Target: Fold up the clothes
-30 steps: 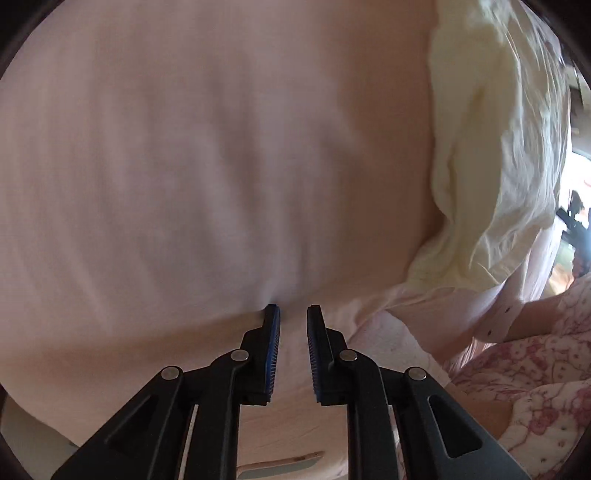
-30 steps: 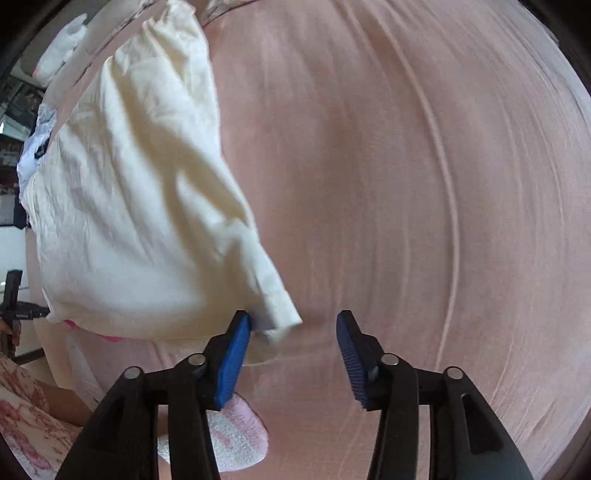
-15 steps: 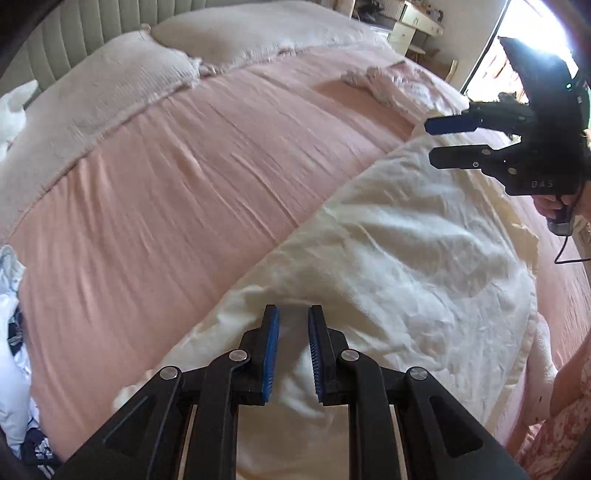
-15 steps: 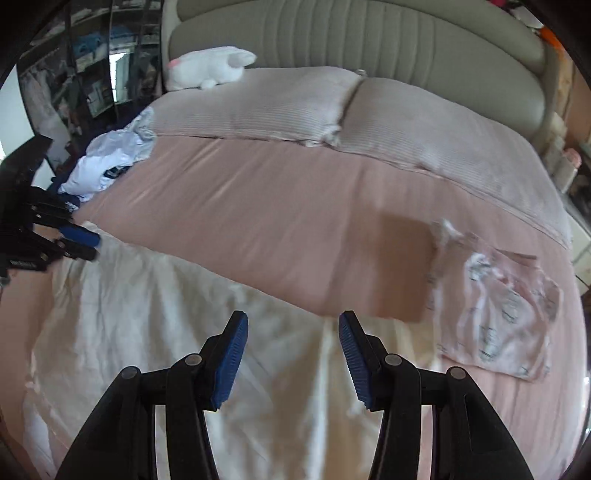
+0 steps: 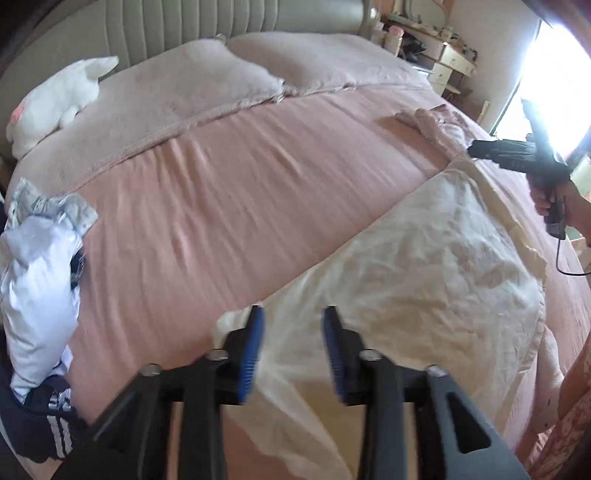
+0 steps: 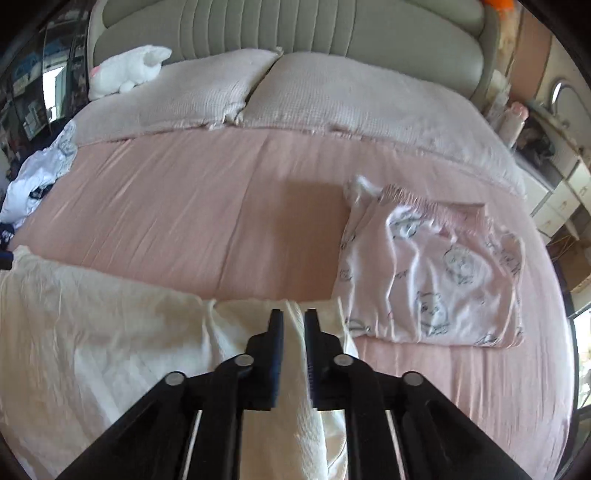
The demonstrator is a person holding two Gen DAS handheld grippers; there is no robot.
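We are holding both grippers over a bed covered in a pink sheet (image 6: 207,221), with a cream garment (image 5: 417,273) spread flat along the bed's near edge.

The left gripper (image 5: 293,350) is pointing down at the garment's left end, near the bed's near-left corner. Its jaws are opening, and the blue pads are standing apart above the cream cloth without pressing on it.

The right gripper (image 6: 293,354) is hanging over the garment's right end. Its jaws are closing, and a raised fold of the cream cloth is showing in the narrow gap between the pads; we cannot tell whether the pads are pinching it yet. In the left wrist view this gripper is appearing at the far right, held in a hand (image 5: 554,199) against the bright window.

A folded pink printed garment (image 6: 436,280) is lying toward the bed's right edge, just beside the cream garment's right end. A heap of white and navy clothes (image 5: 37,288) is sitting at the left edge. Two grey-pink pillows (image 6: 332,99) are lying along the head of the bed against a padded headboard (image 6: 280,26), and a white plush toy (image 6: 125,70) is resting on the left pillow.
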